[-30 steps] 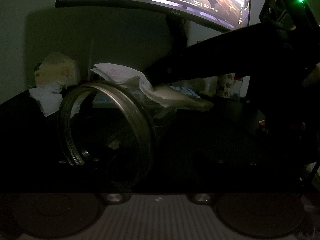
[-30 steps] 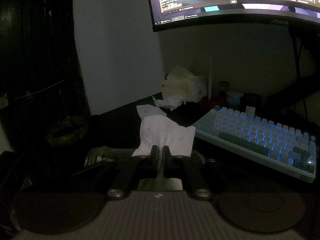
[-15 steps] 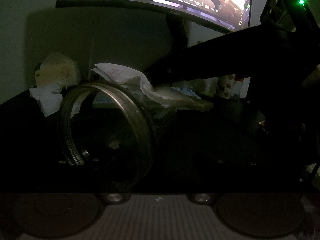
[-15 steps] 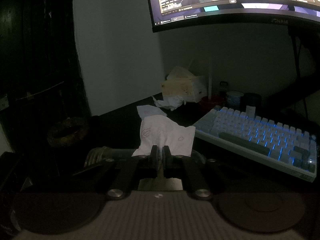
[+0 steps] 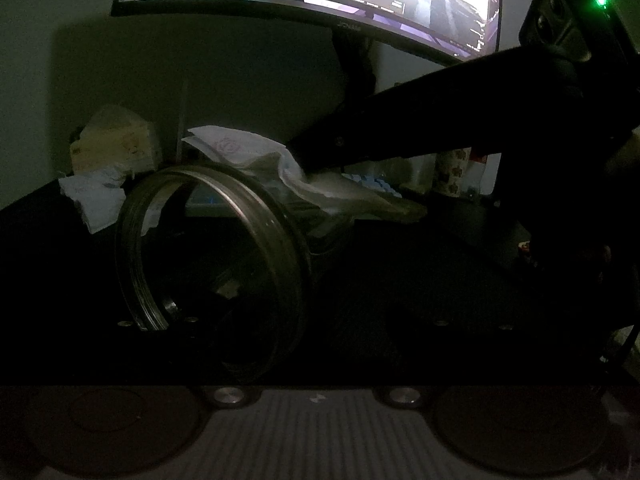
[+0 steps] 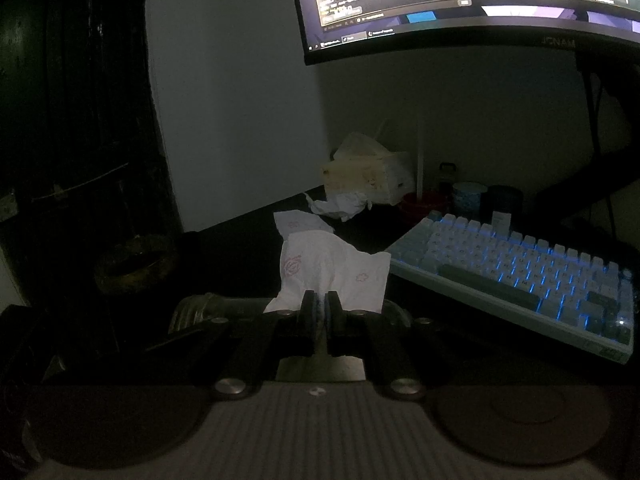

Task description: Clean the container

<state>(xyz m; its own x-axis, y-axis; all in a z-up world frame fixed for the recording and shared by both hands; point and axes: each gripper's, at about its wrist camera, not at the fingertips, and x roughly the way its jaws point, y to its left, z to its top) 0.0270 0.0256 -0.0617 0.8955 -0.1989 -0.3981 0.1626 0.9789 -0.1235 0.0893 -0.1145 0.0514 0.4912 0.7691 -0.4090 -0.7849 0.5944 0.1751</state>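
Container [image 5: 216, 256], a clear glass jar lying on its side, is sitting right in front of the left gripper, its threaded mouth turned toward that camera and its body running away to the right above the dark worktop [image 5: 400, 280]. It is so murky down there that I cannot tell whether the left jaws are clenching the jar or merely sitting beside it, since the fingers are lost in shadow. Over the top of the glass, the right gripper [image 6: 320, 312] is pinching a white printed tissue [image 6: 332, 276] between tightly closed jaws, and the paper is draping against the jar's upper wall. Now the risks: the tissue is thin, so pressing hard against the glass is likely to tear it or tug it out of the pinch. A round jar on its side is wanting to roll, and any sideways wiping push could be spinning it away if the left side is not gripping it firmly. Just beyond is glowing a backlit keyboard [image 6: 516, 276], with a tissue box [image 6: 368, 176] and crumpled paper near the wall and a monitor [image 6: 460, 0] overhead, so a runaway jar could be knocking into those.
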